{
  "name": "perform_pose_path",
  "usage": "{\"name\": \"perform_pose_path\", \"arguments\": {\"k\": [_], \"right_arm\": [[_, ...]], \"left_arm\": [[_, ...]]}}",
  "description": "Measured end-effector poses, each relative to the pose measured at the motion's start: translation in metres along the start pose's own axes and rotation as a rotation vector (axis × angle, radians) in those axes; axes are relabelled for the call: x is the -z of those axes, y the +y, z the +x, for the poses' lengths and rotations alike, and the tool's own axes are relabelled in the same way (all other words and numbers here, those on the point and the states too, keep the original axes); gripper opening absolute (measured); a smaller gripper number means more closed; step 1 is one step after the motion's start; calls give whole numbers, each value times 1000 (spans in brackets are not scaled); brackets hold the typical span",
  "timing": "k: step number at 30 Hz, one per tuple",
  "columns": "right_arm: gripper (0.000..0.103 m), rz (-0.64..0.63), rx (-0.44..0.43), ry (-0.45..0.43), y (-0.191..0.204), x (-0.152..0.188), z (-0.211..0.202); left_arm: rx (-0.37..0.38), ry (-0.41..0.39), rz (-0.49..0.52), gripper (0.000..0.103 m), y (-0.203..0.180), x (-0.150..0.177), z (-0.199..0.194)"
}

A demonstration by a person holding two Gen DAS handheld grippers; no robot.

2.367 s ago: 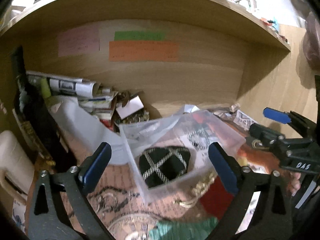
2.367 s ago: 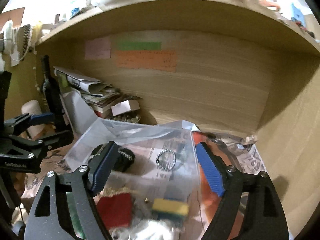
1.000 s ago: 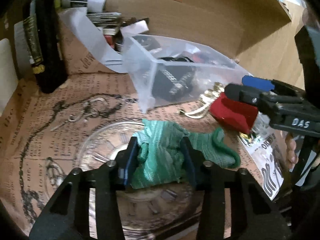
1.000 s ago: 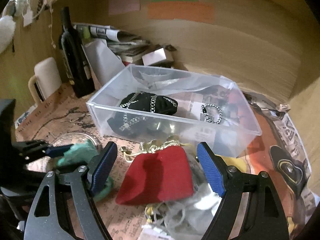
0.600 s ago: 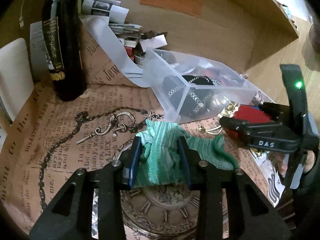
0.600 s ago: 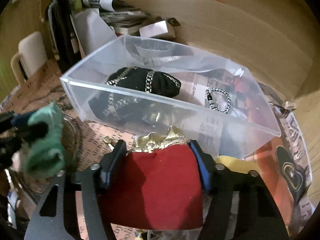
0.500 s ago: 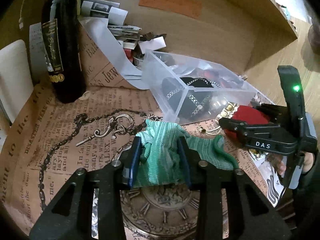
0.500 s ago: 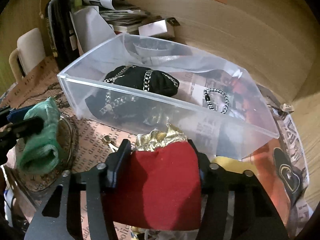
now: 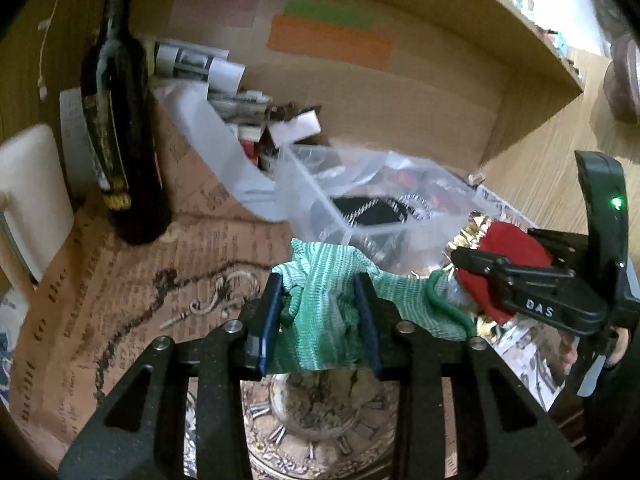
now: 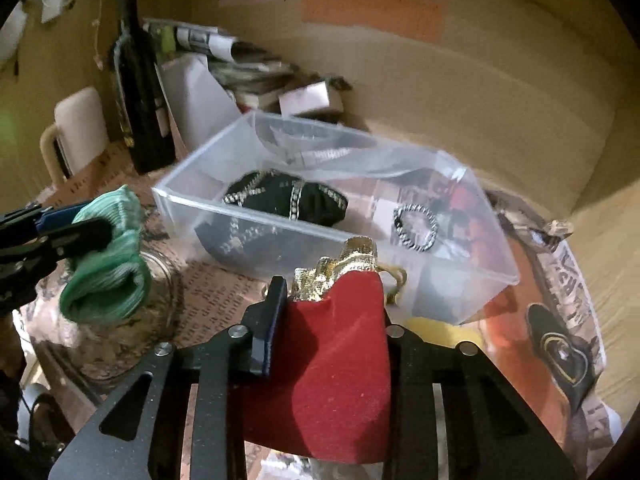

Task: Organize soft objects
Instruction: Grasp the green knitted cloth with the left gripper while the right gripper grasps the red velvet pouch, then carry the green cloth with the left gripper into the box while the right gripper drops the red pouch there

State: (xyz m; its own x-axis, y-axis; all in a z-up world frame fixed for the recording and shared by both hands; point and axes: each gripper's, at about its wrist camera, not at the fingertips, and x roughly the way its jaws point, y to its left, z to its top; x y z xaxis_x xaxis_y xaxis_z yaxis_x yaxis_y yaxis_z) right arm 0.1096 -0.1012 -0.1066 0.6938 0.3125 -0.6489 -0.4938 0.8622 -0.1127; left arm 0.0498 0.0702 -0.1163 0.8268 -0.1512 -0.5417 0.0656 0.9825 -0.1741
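Left wrist view: the left gripper is lifted off the surface, its fingers pressed in on a green cloth that bulges up between them and trails off to the right. Beyond it stands the clear bin, near the back of the surface, with a black pouch inside. At the right edge the right gripper reaches in from the side, clamped on a red pouch with a gold top. The right wrist view shows that grip closer: the red pouch fills the narrow gap between the fingers, its gold top poking past the tips, just in front of the bin's near wall. This view alone shows a beaded ring in the bin beside the black pouch. A dark bottle stands at back left.
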Motion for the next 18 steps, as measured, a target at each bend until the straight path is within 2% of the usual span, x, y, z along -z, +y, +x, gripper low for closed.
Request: {"name": "perform_pose_path", "arguments": {"k": [9, 18], "right_arm": [[27, 1, -5, -131, -8, -9, -41], [27, 32, 17, -239, -27, -34, -53]], "left_arm": [[9, -90, 32, 36, -19, -39, -9], [-8, -107, 56, 36, -38, -75, 13]]}}
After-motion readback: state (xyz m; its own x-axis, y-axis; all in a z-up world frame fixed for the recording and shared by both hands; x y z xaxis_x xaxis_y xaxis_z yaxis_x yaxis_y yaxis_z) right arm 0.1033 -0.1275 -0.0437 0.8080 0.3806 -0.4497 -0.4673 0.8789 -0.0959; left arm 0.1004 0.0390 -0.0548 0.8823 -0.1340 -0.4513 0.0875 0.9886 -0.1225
